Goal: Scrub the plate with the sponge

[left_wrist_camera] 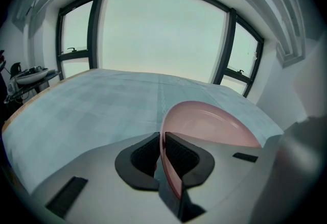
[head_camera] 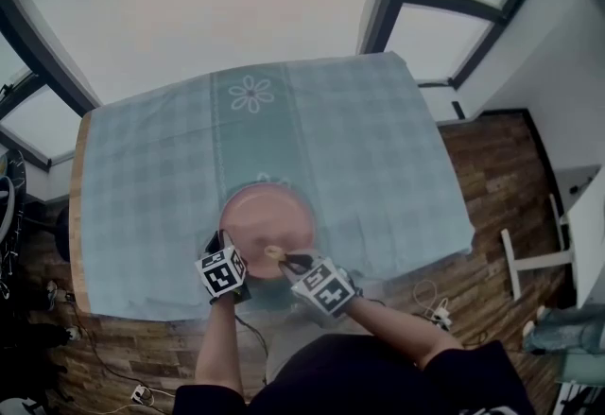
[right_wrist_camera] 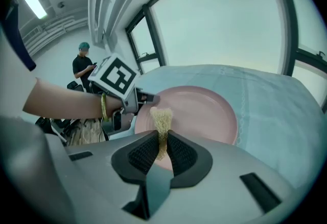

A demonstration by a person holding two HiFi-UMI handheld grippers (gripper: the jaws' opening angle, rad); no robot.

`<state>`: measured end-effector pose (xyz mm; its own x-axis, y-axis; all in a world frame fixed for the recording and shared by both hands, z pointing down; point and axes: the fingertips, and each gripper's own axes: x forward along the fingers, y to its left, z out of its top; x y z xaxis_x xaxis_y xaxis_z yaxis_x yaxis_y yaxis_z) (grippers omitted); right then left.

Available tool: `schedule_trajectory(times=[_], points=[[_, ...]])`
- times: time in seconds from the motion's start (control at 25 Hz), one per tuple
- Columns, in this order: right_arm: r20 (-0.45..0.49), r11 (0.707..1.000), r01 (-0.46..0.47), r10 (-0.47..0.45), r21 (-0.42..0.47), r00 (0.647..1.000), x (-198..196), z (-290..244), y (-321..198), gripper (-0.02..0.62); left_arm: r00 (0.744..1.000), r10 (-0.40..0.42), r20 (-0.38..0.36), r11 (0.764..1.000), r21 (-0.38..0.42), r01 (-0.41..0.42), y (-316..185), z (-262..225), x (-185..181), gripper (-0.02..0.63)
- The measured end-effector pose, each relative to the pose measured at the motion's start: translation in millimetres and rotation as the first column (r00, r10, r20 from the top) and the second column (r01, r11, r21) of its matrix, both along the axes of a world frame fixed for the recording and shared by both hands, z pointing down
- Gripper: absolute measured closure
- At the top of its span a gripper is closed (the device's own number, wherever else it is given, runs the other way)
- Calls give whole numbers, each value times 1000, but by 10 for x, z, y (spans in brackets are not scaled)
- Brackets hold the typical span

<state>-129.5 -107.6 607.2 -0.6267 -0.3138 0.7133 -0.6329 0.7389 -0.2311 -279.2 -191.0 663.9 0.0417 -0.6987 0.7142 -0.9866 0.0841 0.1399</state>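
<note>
— Forearms (head_camera: pixel 219 347), bare, fill the bottom of the head view, closest to the lens. What is the largest thing beyond them?

— A table under a pale blue checked tablecloth (head_camera: pixel 359 148) (left_wrist_camera: pixel 92 110), with a bare wooden strip (head_camera: pixel 78 215) along its left edge. Wooden floor (head_camera: pixel 492 177) shows past the right and near edges.

— What sits on the cloth?

— A pink plate (head_camera: pixel 265 215) (left_wrist_camera: pixel 214 126) (right_wrist_camera: pixel 199 110), close to the edge nearest the person and roughly midway along it (open cloth stretches to both sides and far beyond it).

— And the grippers?

— The left gripper (head_camera: pixel 221 239) (left_wrist_camera: pixel 162 141) is clamped on the plate's near-left rim. Its own view shows the thin rim pinched between two dark pads. The right gripper (head_camera: pixel 286 260) (right_wrist_camera: pixel 163 139) hangs over the plate's near edge, just beside the left one. Its jaws are clenched on a small tan sponge (head_camera: pixel 274 253) (right_wrist_camera: pixel 161 118), whose frayed end pokes past the tips above the plate. Whether it touches the surface, I cannot tell.
</note>
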Motion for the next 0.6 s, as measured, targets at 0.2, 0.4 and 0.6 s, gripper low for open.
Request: schedule_trajectory(times=[0.2,0.4,0.6], points=[[96,990,-137,134,28,986,216,-335,0,541,999,-34,-41,999,12,34,117,22,-62,466],[169,978,-206,197,42,966,305,-598,52,541,990,-115,-84,989,88,123,293,-267,-199,371],[205,970,-230,209,82,956,374,-794,45,541,988,-74,-134,969,226,104,494,-839,-21,373]])
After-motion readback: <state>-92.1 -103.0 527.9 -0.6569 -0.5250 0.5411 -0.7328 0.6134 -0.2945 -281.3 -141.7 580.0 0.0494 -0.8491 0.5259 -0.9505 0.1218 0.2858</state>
